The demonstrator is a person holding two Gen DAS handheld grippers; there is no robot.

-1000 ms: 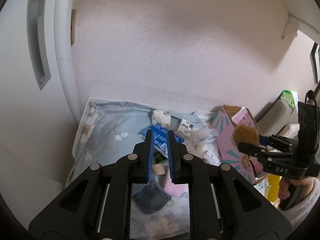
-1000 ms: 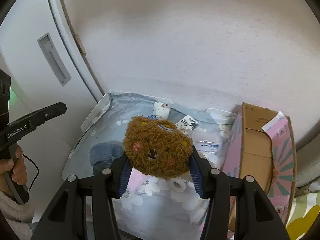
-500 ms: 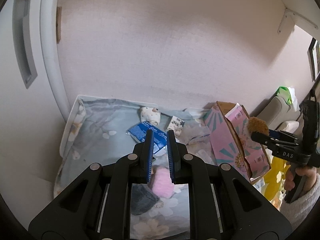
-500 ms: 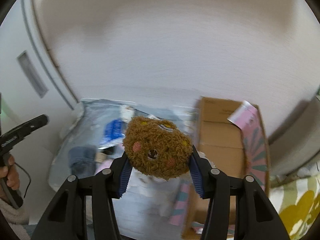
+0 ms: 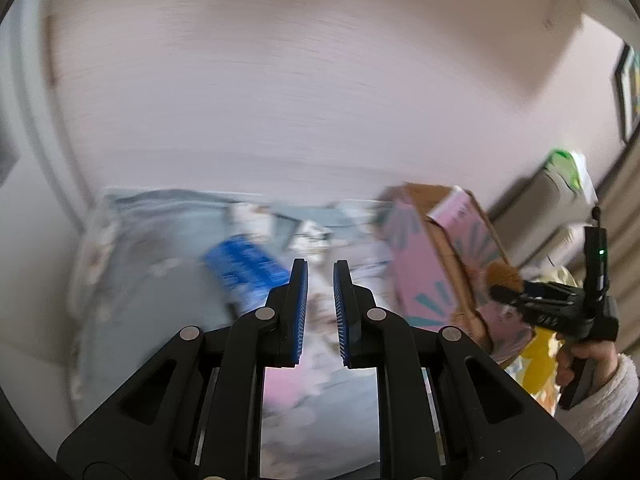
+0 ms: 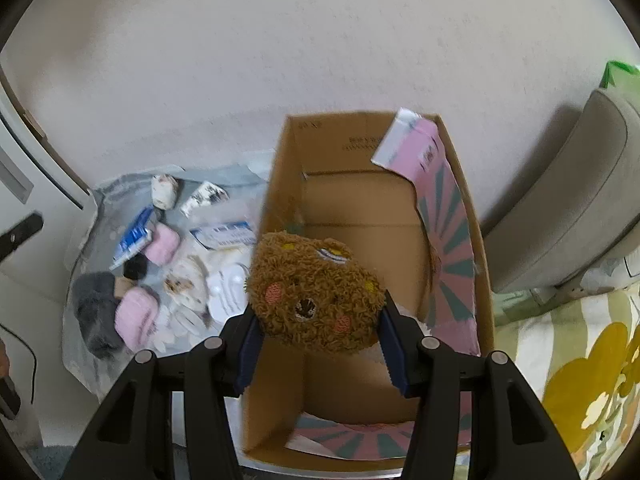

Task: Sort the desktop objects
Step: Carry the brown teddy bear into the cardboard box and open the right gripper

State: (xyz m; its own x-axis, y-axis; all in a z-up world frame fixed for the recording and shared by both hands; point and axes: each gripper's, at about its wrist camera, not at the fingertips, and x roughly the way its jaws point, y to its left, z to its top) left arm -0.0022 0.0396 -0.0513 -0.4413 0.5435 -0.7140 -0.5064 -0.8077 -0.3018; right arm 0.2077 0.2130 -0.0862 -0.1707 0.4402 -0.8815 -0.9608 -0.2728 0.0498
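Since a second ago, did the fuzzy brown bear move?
Yes. The brown bear, clamped in the right gripper, went rightward from above the cloth to over the open cardboard box.

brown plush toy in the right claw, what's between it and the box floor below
Nothing: in the right wrist view the brown plush toy hangs over the cardboard box, bare floor beneath.

Brown plush bear head (image 6: 316,294): shaggy, pink cheeks, face toward the camera, clamped between the right gripper (image 6: 318,332) fingers. Cardboard box (image 6: 456,216): open, pink sunburst flaps, directly beyond and beneath the gripper. Small packets, pouches and a grey cloth (image 6: 94,312): scattered to its left.
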